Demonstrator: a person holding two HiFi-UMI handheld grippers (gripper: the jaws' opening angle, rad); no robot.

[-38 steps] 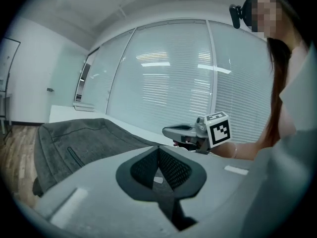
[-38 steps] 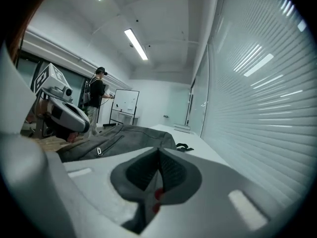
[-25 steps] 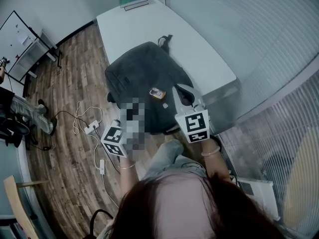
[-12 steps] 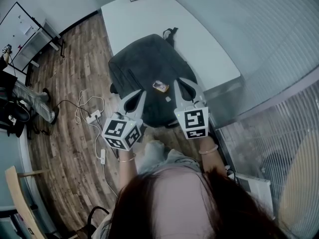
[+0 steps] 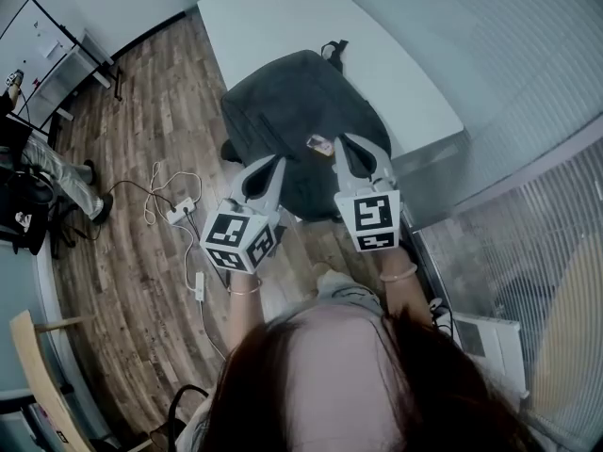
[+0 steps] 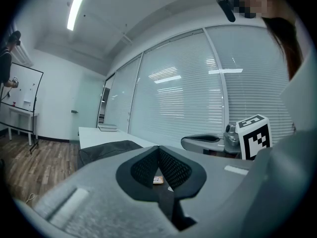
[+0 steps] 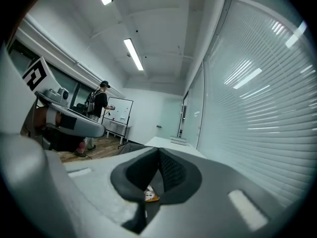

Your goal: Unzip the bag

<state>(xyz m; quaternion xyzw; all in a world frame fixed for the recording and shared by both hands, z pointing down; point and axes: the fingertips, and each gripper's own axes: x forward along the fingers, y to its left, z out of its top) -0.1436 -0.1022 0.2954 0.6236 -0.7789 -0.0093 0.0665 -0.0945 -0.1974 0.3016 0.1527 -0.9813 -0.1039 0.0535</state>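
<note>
1. Bag (image 5: 283, 102): a dark grey soft backpack lying flat on the near end of the white counter (image 5: 377, 55). Its near edge overhangs toward the person, and a strap loop (image 5: 332, 50) shows at its far side.
2. Tag (image 5: 318, 143): a small orange-and-white label on the bag's upper face, close to the near edge. Its print is too small to read.
3. Left tongs (image 5: 267, 169): jaws closed tip to tip with nothing gripped, and pointing level. In the left gripper view the tag shows through the gap behind the pads.
4. Right tongs (image 5: 363, 153): jaws likewise together and empty, just beside the tag in the head view. Whether either pair touches the bag cannot be told.
5. Marker cubes, left (image 5: 236, 243) and right (image 5: 374, 222): black-and-white square patterns with no legible words.
6. Surroundings: wood floor (image 5: 141, 290) with a white power strip and cable (image 5: 179, 210), a whiteboard (image 5: 38, 45), window blinds (image 6: 188, 98), and a standing person (image 7: 99, 103) near the whiteboard.
</note>
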